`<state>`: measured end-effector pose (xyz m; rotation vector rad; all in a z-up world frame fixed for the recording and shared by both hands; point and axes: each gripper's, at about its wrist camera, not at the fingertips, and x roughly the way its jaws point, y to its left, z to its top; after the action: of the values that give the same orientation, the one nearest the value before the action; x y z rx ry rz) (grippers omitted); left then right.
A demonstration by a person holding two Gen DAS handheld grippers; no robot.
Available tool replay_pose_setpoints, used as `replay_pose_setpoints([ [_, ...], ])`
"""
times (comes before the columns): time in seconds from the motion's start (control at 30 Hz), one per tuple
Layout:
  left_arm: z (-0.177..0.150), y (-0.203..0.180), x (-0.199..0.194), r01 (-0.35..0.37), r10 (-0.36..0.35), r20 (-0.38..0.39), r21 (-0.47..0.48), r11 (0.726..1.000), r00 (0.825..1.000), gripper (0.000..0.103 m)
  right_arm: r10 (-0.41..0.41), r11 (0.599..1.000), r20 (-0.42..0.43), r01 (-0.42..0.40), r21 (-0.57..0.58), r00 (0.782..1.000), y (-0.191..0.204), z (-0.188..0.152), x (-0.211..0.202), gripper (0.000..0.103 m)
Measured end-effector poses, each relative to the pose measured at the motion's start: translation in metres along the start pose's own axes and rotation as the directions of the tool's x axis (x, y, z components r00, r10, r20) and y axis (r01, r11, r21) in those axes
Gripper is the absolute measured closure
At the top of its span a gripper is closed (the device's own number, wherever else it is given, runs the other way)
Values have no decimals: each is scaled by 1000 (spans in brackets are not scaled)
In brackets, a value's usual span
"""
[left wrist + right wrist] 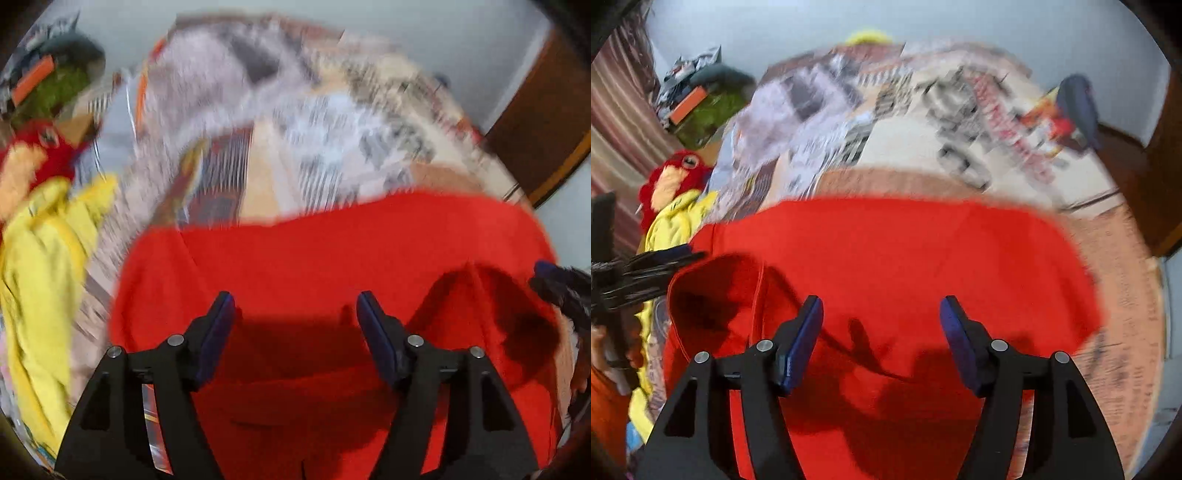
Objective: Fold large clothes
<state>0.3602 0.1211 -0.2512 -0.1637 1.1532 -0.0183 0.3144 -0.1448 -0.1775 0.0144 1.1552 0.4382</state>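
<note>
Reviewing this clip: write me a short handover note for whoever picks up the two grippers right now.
Left gripper: open, nothing between the jaws, above the red garment.
Right gripper: open, also empty, above the same garment.
Things: the red garment lies spread on the patterned bedcover, with a hood-like opening on its left side in the right wrist view. A yellow garment lies bunched to the left, by a red plush toy.
Done: the red piece is laid down and let go; how many folds are in it cannot be told through the blur.
Left: probably finish folding the red piece, then the yellow one.
</note>
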Motion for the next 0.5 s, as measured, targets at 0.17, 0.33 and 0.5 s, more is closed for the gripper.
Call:
replay_pose_setpoints([
  [0.17,-40,9,3,139,-140,-46,-15,990,989,36,23,999,-81,-26,-32,996,0,-33,10,41],
  [0.33,-95,13,-16,94,-91,-42,85,992,995,33,-16,991,-78,5,-135,997,7,-57,-12,37],
  [0.5,-125,28,-22,1,0,-40,35,999,999,27,-66,986,-51,57,-159,996,11,-74,-21,31],
])
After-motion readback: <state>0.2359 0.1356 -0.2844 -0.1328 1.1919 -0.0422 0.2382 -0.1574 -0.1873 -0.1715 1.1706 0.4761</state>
